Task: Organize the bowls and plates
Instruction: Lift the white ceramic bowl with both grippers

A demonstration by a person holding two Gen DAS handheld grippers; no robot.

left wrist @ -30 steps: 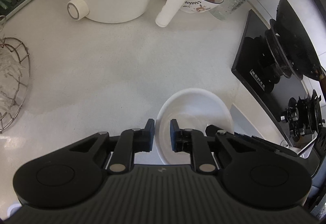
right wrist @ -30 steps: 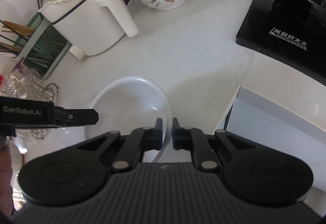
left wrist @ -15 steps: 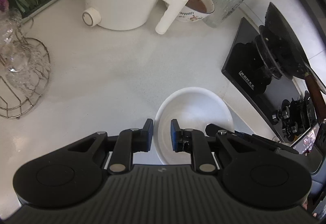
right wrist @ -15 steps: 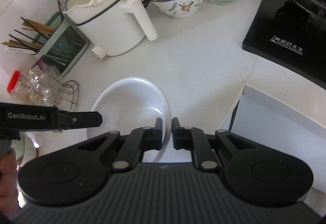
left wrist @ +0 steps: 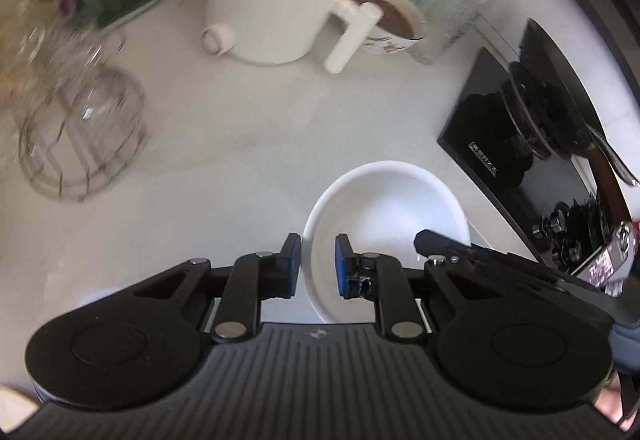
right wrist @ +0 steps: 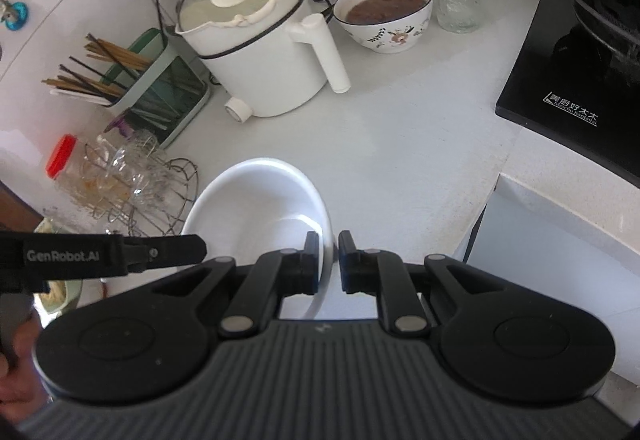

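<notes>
Here, both claws, left claw (left wrist: 317, 264) and right claw (right wrist: 329, 260), clamp opposite rims of the white bowl (right wrist: 256, 208), held above the tabletop (right wrist: 400, 128) near its front edge; level, matched travel seems advisable.

A white speckled countertop (right wrist: 400, 144) runs back to a pale wall (right wrist: 80, 0), bright in daylight. At its right edge a black glass hob (right wrist: 568, 80) sits inset; in front of that the countertop drops to a white cabinet face (right wrist: 540, 248).
</notes>
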